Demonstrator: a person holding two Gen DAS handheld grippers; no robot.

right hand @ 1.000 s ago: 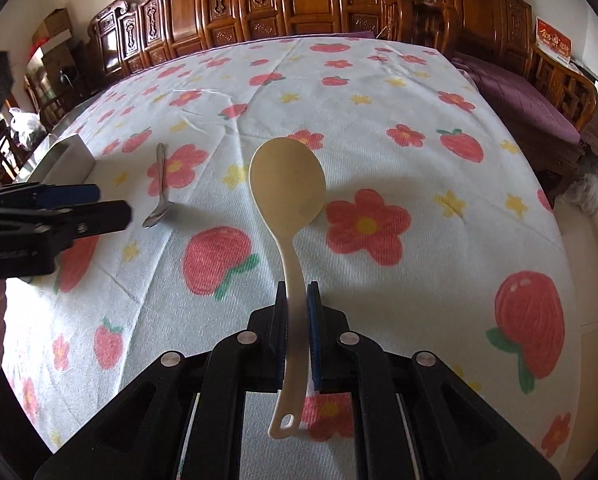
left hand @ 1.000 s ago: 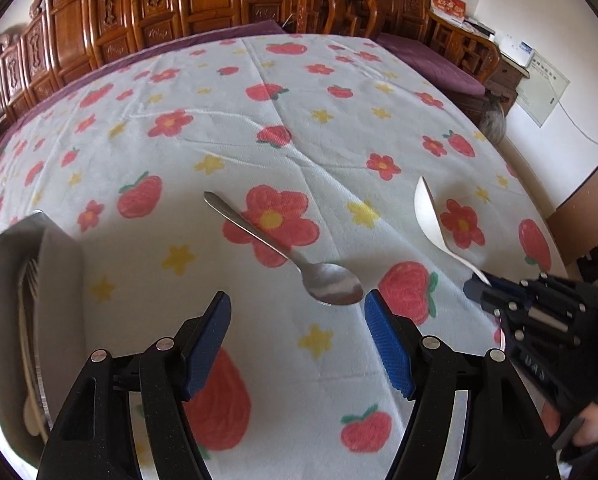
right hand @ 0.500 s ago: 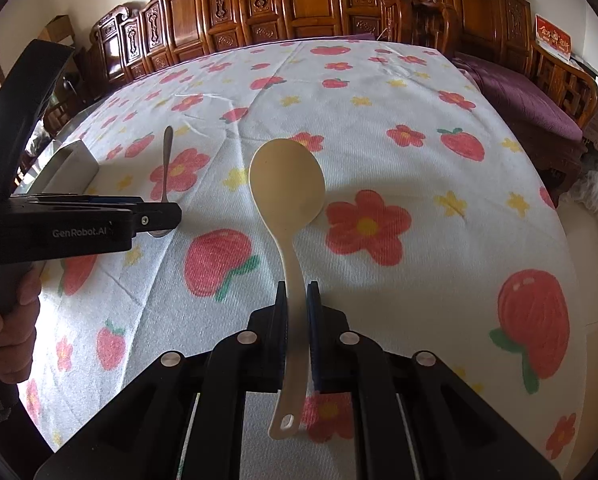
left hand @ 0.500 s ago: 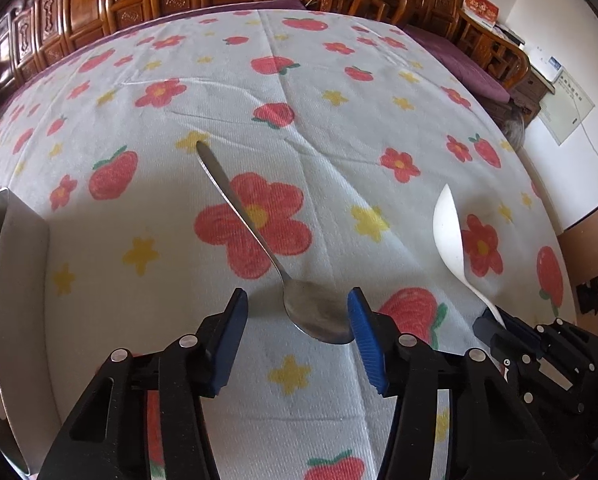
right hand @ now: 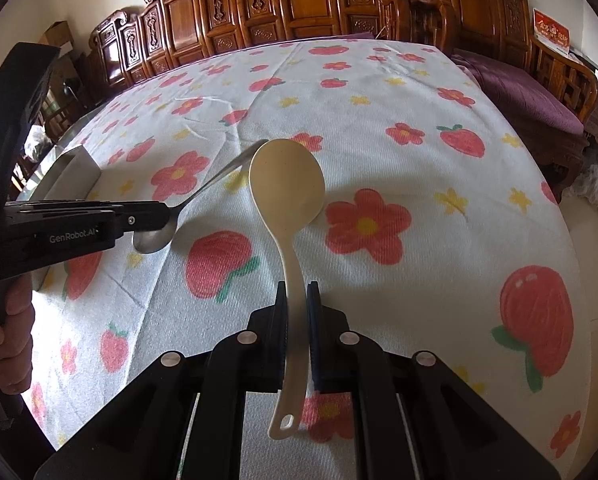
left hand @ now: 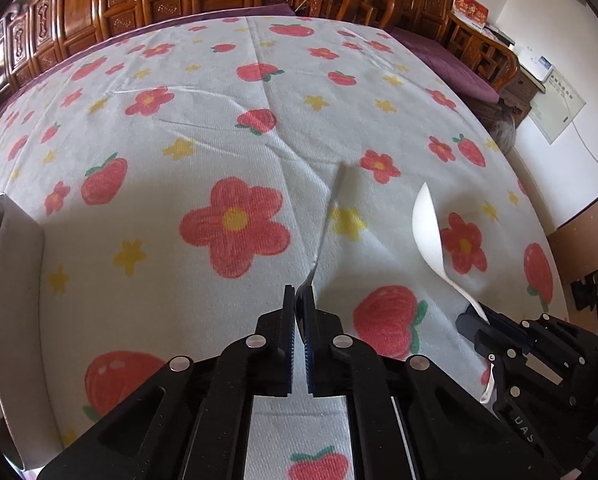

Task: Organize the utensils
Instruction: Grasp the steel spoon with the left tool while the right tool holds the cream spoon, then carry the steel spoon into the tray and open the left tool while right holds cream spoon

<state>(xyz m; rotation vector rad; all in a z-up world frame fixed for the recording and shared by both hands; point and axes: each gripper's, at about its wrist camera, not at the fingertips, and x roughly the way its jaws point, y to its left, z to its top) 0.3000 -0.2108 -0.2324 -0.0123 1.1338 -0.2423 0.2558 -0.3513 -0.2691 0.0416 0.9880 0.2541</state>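
My left gripper (left hand: 297, 292) is shut on the metal spoon (left hand: 335, 200), pinching it near the neck. The handle slants up and away from the strawberry-print tablecloth (left hand: 235, 128). In the right wrist view the same left gripper (right hand: 167, 216) comes in from the left, with the spoon's bowl (right hand: 151, 240) hanging just below its tips. My right gripper (right hand: 297, 296) is shut on the handle of a cream plastic rice spoon (right hand: 287, 184) and holds it above the cloth, head pointing away. That rice spoon (left hand: 427, 224) and the right gripper (left hand: 475, 316) also show at the right of the left wrist view.
A metal utensil holder (left hand: 11, 280) stands at the table's left edge, also seen as a grey box (right hand: 73, 172) behind the left gripper. A person's hand (right hand: 7, 340) grips the left tool. Carved wooden chairs (right hand: 299, 8) line the far side, and a purple cushioned bench (right hand: 519, 96) stands right.
The left gripper came down over the metal spoon and closed on it, and the spoon's handle has tipped up off the cloth. The right gripper and rice spoon have stayed put.
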